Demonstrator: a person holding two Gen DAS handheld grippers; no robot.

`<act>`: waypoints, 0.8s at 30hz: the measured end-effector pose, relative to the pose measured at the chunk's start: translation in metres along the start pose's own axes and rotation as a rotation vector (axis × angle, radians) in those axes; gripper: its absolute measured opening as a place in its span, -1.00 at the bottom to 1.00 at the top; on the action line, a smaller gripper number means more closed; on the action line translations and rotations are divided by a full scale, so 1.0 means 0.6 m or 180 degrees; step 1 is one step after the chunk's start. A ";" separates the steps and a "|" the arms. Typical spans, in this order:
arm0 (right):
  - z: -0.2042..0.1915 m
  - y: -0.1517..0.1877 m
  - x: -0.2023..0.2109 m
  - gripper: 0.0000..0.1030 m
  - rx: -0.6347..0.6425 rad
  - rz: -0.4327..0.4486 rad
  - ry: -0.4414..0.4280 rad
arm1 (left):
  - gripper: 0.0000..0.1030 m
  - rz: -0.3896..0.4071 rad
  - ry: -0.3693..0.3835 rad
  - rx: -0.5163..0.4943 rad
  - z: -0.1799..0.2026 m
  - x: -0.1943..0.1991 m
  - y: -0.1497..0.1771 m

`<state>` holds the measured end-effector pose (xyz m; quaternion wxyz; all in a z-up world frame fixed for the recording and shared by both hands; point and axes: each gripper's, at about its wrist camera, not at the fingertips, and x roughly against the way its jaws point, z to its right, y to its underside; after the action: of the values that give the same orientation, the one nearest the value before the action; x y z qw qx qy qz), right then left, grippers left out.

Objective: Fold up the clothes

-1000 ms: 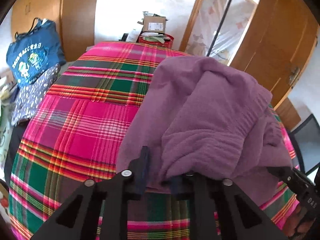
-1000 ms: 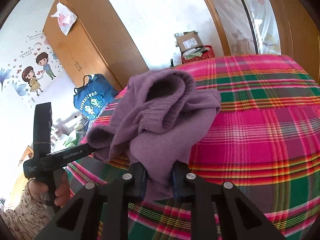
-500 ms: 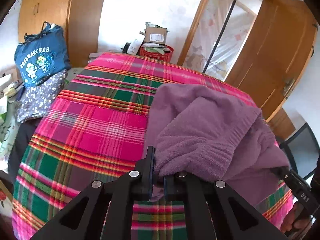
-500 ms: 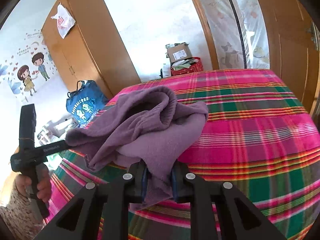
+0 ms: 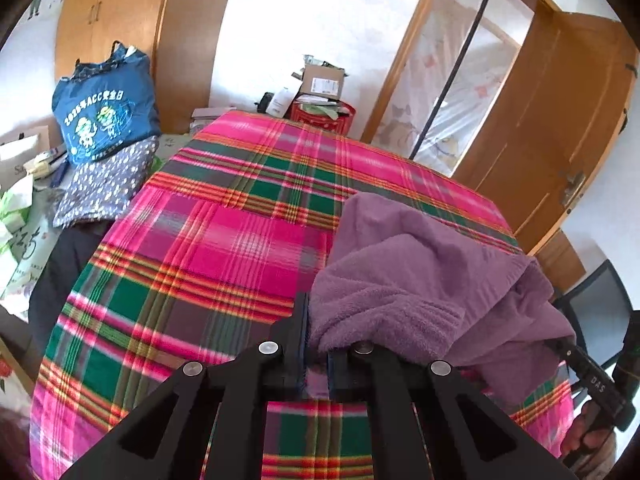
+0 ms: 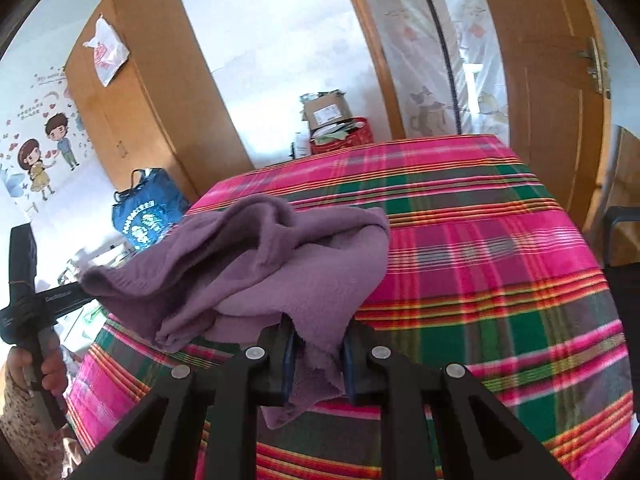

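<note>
A purple fleece garment (image 5: 432, 288) hangs bunched between both grippers above the pink and green plaid bed cover (image 5: 224, 248). My left gripper (image 5: 316, 344) is shut on one edge of the cloth, a thin fold pinched between its pads. In the right wrist view the same purple garment (image 6: 256, 268) drapes over my right gripper (image 6: 318, 352), which is shut on a thicker fold; a tail of cloth hangs down between its fingers. The other gripper's black body (image 6: 28, 300) shows at the far left, held by a hand.
The plaid bed cover (image 6: 480, 264) fills the space below. A blue printed bag (image 5: 104, 116) and a dotted cloth (image 5: 104, 184) lie left of the bed. A red basket with a cardboard box (image 5: 324, 96) stands behind it. Wooden wardrobes and a door (image 5: 560, 128) line the walls.
Both grippers have pulled back and risen, lifting the purple garment; more of the bed shows. The left gripper's jaws have closed from a gap onto the cloth edge.
</note>
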<state>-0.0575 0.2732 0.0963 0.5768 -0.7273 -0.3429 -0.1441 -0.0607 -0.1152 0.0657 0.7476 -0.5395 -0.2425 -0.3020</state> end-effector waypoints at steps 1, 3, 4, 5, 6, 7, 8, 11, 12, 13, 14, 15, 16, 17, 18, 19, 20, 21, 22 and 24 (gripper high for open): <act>0.003 0.001 0.004 -0.62 -0.0001 0.0007 0.0024 | -0.86 -0.0011 0.0005 0.0016 0.000 0.001 0.004; 0.010 0.001 0.011 -0.62 -0.0013 0.0026 0.0067 | -0.86 -0.0012 0.0006 0.0042 -0.004 0.005 0.008; 0.013 0.000 0.013 -0.62 -0.0015 0.0032 0.0085 | -0.86 -0.0008 -0.0001 0.0031 -0.004 0.006 0.011; 0.015 -0.001 0.016 -0.62 -0.0018 0.0041 0.0106 | -0.86 0.0005 -0.0003 0.0029 -0.004 0.009 0.013; 0.019 -0.002 0.019 -0.62 -0.0025 0.0054 0.0129 | -0.86 0.0002 0.0006 0.0033 -0.003 0.010 0.015; 0.023 -0.003 0.023 -0.62 -0.0038 0.0067 0.0148 | -0.86 -0.0007 0.0026 0.0047 -0.005 0.011 0.016; 0.027 -0.003 0.025 -0.62 -0.0049 0.0078 0.0169 | -0.86 -0.0016 0.0047 0.0063 -0.006 0.011 0.016; 0.039 -0.007 0.030 -0.62 -0.0079 0.0084 0.0236 | -0.86 -0.0023 0.0082 0.0102 -0.013 0.015 0.018; 0.043 -0.007 0.031 -0.62 -0.0086 0.0082 0.0256 | -0.86 -0.0025 0.0083 0.0130 -0.016 0.016 0.018; 0.048 -0.007 0.031 -0.62 -0.0095 0.0080 0.0278 | -0.86 -0.0034 0.0099 0.0181 -0.022 0.018 0.018; 0.053 -0.006 0.032 -0.62 -0.0109 0.0077 0.0301 | -0.86 -0.0043 0.0118 0.0235 -0.029 0.019 0.017; 0.058 -0.006 0.033 -0.62 -0.0118 0.0071 0.0326 | -0.86 -0.0055 0.0137 0.0293 -0.037 0.020 0.017; 0.064 -0.007 0.033 -0.62 -0.0120 0.0063 0.0354 | -0.86 -0.0068 0.0156 0.0351 -0.045 0.021 0.016; 0.068 -0.007 0.032 -0.62 -0.0126 0.0058 0.0383 | -0.86 -0.0066 0.0157 0.0410 -0.054 0.022 0.016; 0.071 -0.006 0.033 -0.62 -0.0139 0.0062 0.0413 | -0.86 -0.0062 0.0155 0.0470 -0.064 0.023 0.015; 0.077 -0.006 0.035 -0.62 -0.0155 0.0071 0.0441 | -0.86 -0.0061 0.0143 0.0505 -0.069 0.024 0.015; 0.083 -0.006 0.038 -0.62 -0.0171 0.0081 0.0469 | -0.86 -0.0060 0.0130 0.0536 -0.073 0.025 0.015; 0.088 -0.007 0.039 -0.62 -0.0189 0.0088 0.0493 | -0.86 -0.0059 0.0116 0.0568 -0.077 0.026 0.016; 0.093 -0.008 0.041 -0.62 -0.0208 0.0091 0.0511 | -0.86 -0.0070 0.0127 0.0593 -0.080 0.025 0.016; 0.097 -0.010 0.042 -0.62 -0.0213 0.0097 0.0544 | -0.86 -0.0097 0.0155 0.0642 -0.086 0.024 0.018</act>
<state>-0.0541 0.3370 0.0993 0.5814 -0.7364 -0.2764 -0.2082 -0.0412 -0.1647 0.0532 0.7991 -0.4503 -0.2616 -0.3004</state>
